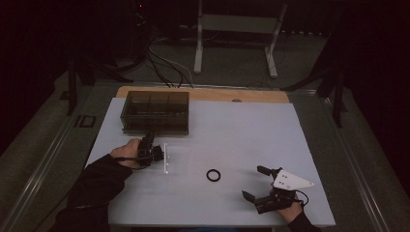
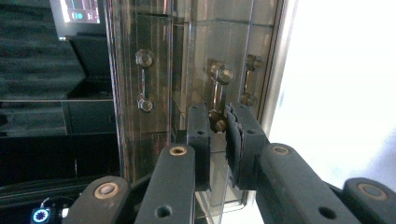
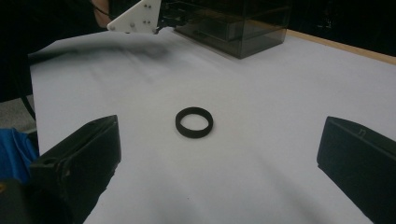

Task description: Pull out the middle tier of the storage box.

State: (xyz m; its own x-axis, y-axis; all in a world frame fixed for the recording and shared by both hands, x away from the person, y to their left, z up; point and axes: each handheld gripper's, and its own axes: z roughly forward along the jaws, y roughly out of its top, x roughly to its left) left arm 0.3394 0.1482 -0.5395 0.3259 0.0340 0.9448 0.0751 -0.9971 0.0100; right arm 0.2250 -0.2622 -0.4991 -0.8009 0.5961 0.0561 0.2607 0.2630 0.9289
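The left gripper [image 2: 217, 128] is pinching a drawer handle [image 2: 217, 100] on the smoky drawer box [image 1: 155, 112] near the bench's far left corner, likely to pull it; the right gripper [image 1: 256, 182] is waiting wide open near the front right corner, facing a black ring [image 3: 194, 122] on the white bench [image 1: 251, 130] in a dark room

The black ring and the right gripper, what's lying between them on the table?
Nothing: the right gripper view shows bare white tabletop between the right gripper and the black ring.
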